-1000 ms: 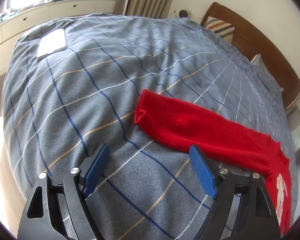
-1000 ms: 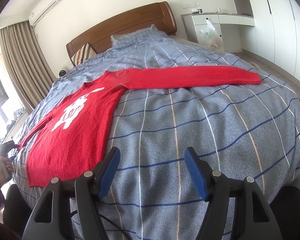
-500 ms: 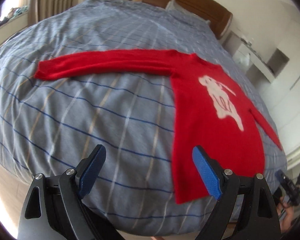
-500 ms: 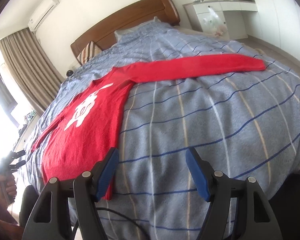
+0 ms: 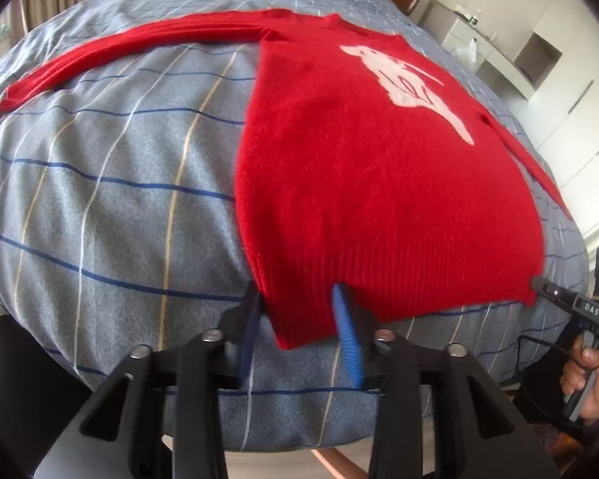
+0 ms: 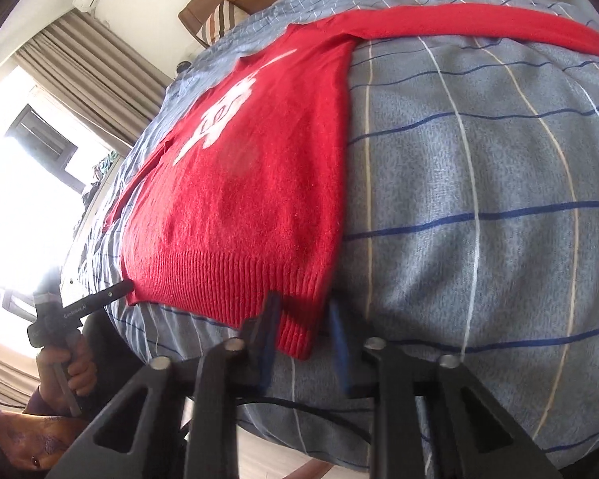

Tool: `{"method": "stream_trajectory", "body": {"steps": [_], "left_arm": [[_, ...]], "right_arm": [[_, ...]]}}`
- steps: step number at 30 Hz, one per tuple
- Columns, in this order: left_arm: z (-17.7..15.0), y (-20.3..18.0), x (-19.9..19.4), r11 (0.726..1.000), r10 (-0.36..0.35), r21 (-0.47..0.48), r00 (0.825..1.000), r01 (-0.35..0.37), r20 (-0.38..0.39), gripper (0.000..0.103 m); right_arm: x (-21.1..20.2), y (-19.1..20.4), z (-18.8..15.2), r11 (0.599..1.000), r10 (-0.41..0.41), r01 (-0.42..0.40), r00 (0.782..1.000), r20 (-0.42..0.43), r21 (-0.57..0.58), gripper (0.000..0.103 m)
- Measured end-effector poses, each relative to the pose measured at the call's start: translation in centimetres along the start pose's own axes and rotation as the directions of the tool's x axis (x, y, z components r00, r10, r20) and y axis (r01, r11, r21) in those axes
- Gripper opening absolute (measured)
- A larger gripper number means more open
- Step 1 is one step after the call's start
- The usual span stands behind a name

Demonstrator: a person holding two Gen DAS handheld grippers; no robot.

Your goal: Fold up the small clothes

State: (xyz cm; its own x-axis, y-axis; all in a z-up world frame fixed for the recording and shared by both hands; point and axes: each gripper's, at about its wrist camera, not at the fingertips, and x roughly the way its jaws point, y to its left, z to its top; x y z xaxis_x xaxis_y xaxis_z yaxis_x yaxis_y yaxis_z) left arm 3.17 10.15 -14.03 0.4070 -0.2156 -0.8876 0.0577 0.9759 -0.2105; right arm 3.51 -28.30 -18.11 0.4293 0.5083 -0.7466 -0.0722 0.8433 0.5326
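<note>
A small red sweater (image 5: 371,167) with a white figure on the chest lies flat on the bed, sleeves spread out; it also shows in the right wrist view (image 6: 251,199). My left gripper (image 5: 297,315) straddles the sweater's bottom left hem corner, jaws partly closed around it with a gap still showing. My right gripper (image 6: 303,319) straddles the bottom right hem corner in the same way. Each gripper shows in the other's view at the far hem corner: the right one (image 5: 547,289), the left one (image 6: 116,291).
The bed has a grey-blue checked duvet (image 5: 112,183) and a wooden headboard (image 6: 235,0) with a striped pillow. White cabinets (image 5: 539,64) stand to the right, curtains and a bright window (image 6: 40,151) to the left. The bed's foot edge is just below the grippers.
Both grippers moved in to the sweater's bottom hem, one at each corner, and their jaws narrowed from wide open to around the corners.
</note>
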Motion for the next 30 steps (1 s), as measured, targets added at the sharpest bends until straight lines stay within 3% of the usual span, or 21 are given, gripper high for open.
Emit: {"method": "stream_trajectory", "body": {"steps": [1,2,6,11,15,16,17,18,19,20,21,24,26,30], "left_arm": [[-0.2,-0.1,0.2,1.000,-0.004,0.004,1.000,0.005,-0.011,0.004],[-0.3,-0.2,0.2,1.000,0.006,0.008,1.000,-0.006,-0.006,0.003],[-0.8,0.2,-0.1,0.999,0.024,0.028,0.999,-0.023,-0.041,0.002],[-0.9,0.3,0.7,0.998,0.060,0.019,0.997,-0.059,-0.057,0.002],[-1.2,-0.1,0.0,0.998,0.065,0.027,0.997,-0.064,-0.030,0.005],[-1.3,0.0,-0.5,0.998,0.063,0.020,0.998,-0.063,-0.023,0.012],[-1.4,0.0,-0.9,0.998,0.059,0.015,0.998,-0.058,-0.021,0.025],[-1.5,0.1,-1.5,0.998,0.061,0.011,0.998,-0.061,-0.012,0.034],[-1.5,0.1,-2.1,0.998,0.067,0.006,0.998,-0.067,0.005,0.050],[-1.7,0.3,-3.0,0.997,0.073,0.002,0.997,-0.073,0.030,0.061],[-1.8,0.4,-4.0,0.997,0.077,-0.002,0.995,-0.077,0.061,0.064],[-1.3,0.6,-6.7,0.994,0.111,-0.030,0.981,-0.107,0.160,0.081],[-0.4,1.0,-8.3,0.990,0.137,-0.072,0.959,-0.123,0.248,0.094],[2.2,2.0,-9.2,0.975,0.211,-0.151,0.905,-0.166,0.370,0.100]], "right_arm": [[0.1,-0.1,0.0,1.000,0.002,-0.002,1.000,-0.009,0.003,0.005],[-0.1,-0.1,0.1,1.000,-0.004,0.004,1.000,-0.014,0.002,0.004],[-1.0,0.0,-0.4,0.993,-0.114,0.113,0.992,-0.050,-0.024,0.003],[-0.1,-1.3,-0.8,0.988,-0.155,0.155,0.985,-0.070,-0.009,0.001],[-0.1,0.0,-1.1,0.979,-0.192,0.189,0.981,-0.031,-0.073,0.003],[-0.3,0.2,-1.2,0.979,-0.192,0.190,0.981,-0.021,-0.079,0.008],[-0.6,0.2,-1.3,0.980,-0.186,0.185,0.982,-0.012,-0.077,0.013],[-0.9,0.2,-1.5,0.981,-0.181,0.180,0.983,-0.008,-0.073,0.029],[-1.3,0.1,-1.7,0.982,-0.180,0.179,0.984,-0.001,-0.065,0.047],[-2.0,-0.1,-1.9,0.982,-0.177,0.178,0.984,0.016,-0.056,0.052],[-2.7,-0.1,-2.0,0.982,-0.179,0.180,0.983,0.041,-0.046,0.056],[-4.9,0.1,-2.1,0.977,-0.207,0.212,0.969,0.135,-0.024,0.058],[-6.4,0.6,-1.8,0.969,-0.236,0.247,0.948,0.216,-0.024,0.065],[-8.4,1.8,-0.2,0.930,-0.307,0.359,0.871,0.383,-0.073,0.080]]}}
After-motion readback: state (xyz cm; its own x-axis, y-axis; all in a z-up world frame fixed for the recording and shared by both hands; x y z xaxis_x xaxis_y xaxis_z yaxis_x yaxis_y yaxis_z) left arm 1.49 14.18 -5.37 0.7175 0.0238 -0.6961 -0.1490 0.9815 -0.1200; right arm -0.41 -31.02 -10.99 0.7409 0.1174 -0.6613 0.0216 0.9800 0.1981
